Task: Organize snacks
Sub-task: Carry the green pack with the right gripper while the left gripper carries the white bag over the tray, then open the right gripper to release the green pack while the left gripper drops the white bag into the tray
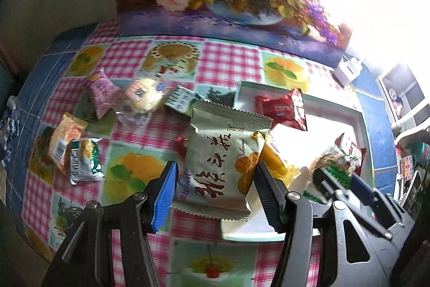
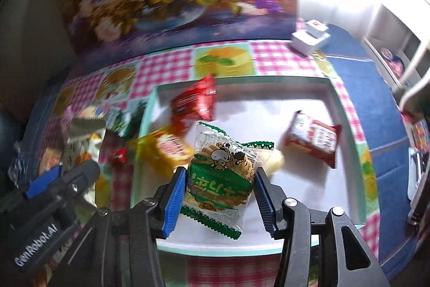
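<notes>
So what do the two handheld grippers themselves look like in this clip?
Both share one design. The left gripper has black metal linkage arms with silver pivot bolts, one finger with a ribbed blue pad and one with a ribbed black face. The right gripper has blue ribbed pads on black fingers. In the right wrist view the left gripper's black body carries white lettering, "GenRobot.AI". No cables, hands or sleeves show.

"GenRobot.AI" runs in white along the left gripper (image 2: 57, 174) body. The silver packet (image 1: 225, 152) carries big red Chinese characters, upside down, plus a partly legible "Delicious". Green packet (image 2: 219, 175): blurred Korean lettering.
</notes>
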